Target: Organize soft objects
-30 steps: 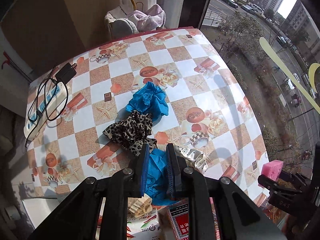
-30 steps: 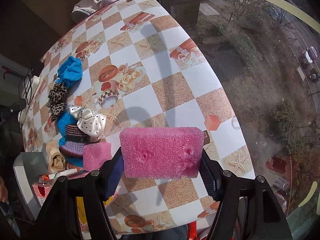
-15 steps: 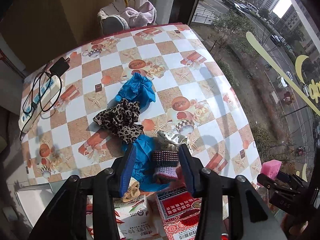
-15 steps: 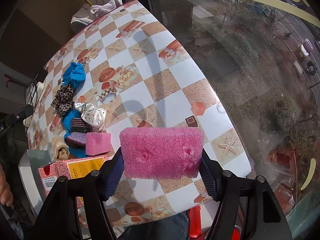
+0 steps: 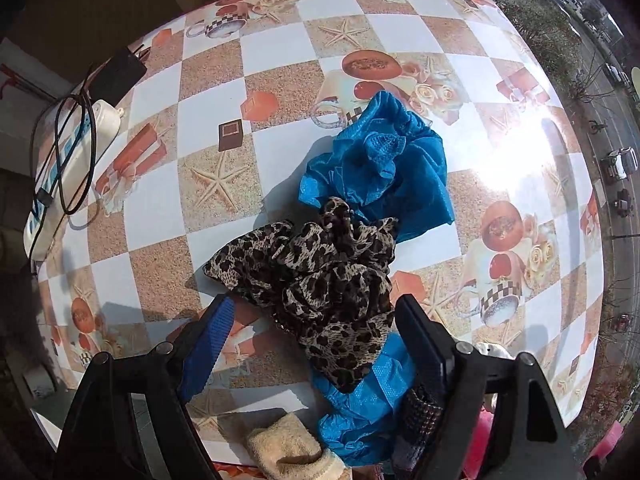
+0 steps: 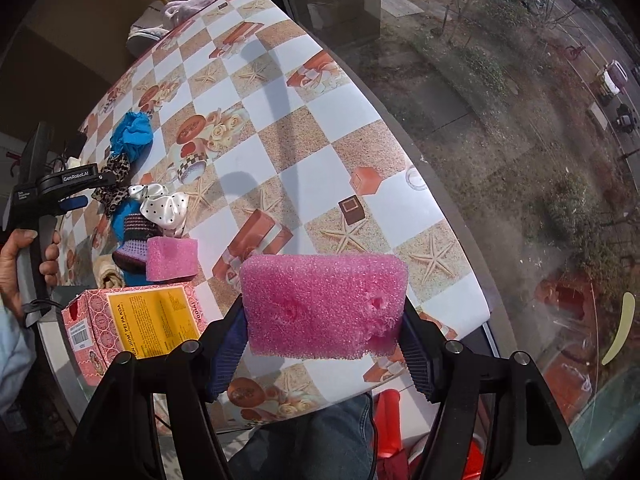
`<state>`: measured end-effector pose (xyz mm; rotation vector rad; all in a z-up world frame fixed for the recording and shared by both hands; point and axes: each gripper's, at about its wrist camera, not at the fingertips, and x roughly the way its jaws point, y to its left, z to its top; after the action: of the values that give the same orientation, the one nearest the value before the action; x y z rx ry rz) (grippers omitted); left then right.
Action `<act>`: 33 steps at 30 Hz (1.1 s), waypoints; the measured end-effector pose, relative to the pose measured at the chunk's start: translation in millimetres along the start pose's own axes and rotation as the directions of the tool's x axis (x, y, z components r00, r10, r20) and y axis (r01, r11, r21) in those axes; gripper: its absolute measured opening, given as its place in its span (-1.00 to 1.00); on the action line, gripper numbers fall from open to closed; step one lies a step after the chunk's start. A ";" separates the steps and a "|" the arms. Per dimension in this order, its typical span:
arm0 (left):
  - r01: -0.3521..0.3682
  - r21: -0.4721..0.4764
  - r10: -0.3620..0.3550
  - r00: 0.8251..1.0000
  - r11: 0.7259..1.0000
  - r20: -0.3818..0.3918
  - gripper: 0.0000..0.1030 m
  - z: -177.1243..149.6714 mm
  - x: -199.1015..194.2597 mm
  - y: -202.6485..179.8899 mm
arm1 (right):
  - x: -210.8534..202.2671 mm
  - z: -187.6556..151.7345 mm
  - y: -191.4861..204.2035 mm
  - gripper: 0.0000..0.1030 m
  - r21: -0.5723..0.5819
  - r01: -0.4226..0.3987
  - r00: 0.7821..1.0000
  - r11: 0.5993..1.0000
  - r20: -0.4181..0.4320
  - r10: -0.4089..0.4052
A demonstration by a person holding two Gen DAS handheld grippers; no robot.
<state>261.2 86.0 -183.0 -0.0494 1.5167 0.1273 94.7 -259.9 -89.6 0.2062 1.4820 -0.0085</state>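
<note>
My left gripper (image 5: 316, 334) is open, its jaws on either side of the near end of a leopard-print scrunchie (image 5: 320, 276) lying on the checked table (image 5: 160, 208). A blue cloth (image 5: 384, 164) lies just beyond it and another blue cloth (image 5: 360, 396) below it. My right gripper (image 6: 322, 354) is shut on a large pink sponge (image 6: 324, 304), held above the table's near edge. In the right wrist view a smaller pink sponge (image 6: 172, 259), a polka-dot bow (image 6: 164, 206) and a purple knit piece (image 6: 134, 236) lie in a pile, with the left gripper (image 6: 72, 202) above them.
A red and yellow carton (image 6: 132, 324) stands at the near left edge. A white power strip with black cable (image 5: 68, 160) lies at the far left. A beige towel (image 5: 292, 452) sits at the near edge. The table's right edge borders a window.
My left gripper has opened wider and moved forward and down to the leopard scrunchie. My right gripper has kept the pink sponge and drawn back slightly.
</note>
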 end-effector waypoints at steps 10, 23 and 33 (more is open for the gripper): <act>-0.021 0.058 0.017 0.997 0.998 0.070 -0.44 -18.9 -19.8 -3.0 | -5.3 11.0 32.9 0.37 -0.097 -0.013 1.000 0.995 0.006 0.014; 0.076 0.011 -0.076 0.967 0.997 0.245 -0.44 -121.8 -131.7 34.9 | -35.9 -11.7 141.1 0.37 -0.342 -0.081 0.993 0.936 0.052 0.105; 0.092 0.025 -0.095 0.965 0.995 0.245 -0.44 -215.2 -162.1 56.8 | -44.3 -56.7 190.3 0.37 -0.446 -0.097 0.993 0.890 0.020 0.118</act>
<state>33.2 109.8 -30.4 -0.0907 1.2648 0.0453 59.8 -70.2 -24.9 -0.0848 1.3845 0.4115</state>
